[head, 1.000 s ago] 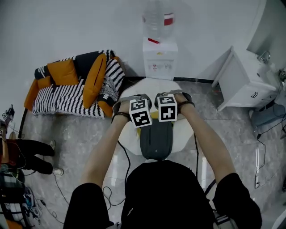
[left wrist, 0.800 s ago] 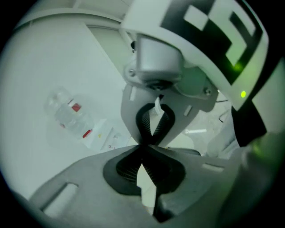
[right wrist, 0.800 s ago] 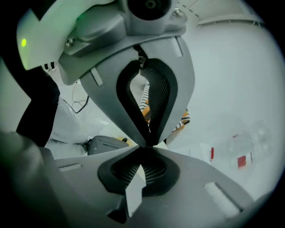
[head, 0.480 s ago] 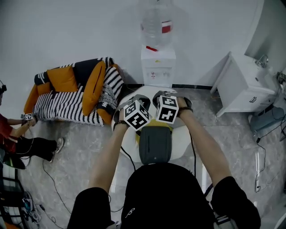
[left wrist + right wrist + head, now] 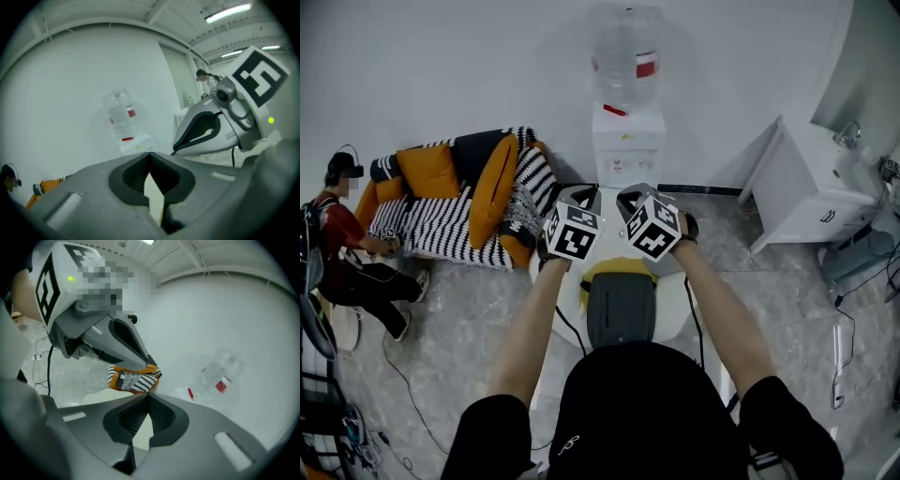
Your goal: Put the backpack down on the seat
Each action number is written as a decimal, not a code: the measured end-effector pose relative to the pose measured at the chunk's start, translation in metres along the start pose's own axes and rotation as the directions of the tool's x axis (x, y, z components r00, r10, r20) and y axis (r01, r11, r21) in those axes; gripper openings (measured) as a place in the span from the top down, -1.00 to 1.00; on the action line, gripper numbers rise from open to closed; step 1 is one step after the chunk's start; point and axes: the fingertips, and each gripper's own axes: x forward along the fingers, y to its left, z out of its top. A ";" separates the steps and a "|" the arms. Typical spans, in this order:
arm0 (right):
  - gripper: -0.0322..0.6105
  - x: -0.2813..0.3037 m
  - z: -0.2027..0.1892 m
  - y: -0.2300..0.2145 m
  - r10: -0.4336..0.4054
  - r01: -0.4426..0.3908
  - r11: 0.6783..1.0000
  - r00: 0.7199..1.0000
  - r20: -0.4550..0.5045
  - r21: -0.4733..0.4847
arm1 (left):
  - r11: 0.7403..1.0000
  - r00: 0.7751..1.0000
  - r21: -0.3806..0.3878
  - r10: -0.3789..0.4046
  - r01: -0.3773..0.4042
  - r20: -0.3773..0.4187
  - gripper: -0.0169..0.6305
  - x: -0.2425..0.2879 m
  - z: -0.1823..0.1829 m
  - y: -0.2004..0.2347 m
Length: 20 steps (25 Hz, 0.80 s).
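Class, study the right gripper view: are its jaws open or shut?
Shut. The right gripper has its ribbed pads meeting at their tips, with nothing visible pinched between them.

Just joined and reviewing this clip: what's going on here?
A person holds a gripper in each hand above a white round seat. The grey backpack lies on that seat, below the grippers. The left gripper and right gripper are both shut with nothing between their jaws, side by side and clear of the backpack. It looks set down and released. Another person is by the striped sofa.
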 end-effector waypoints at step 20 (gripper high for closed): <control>0.88 -0.058 0.025 -0.039 -0.346 0.228 0.913 0.872 0.345 0.338 | 0.927 0.944 -0.325 0.263 -0.189 0.199 0.95 -0.025 0.004 0.011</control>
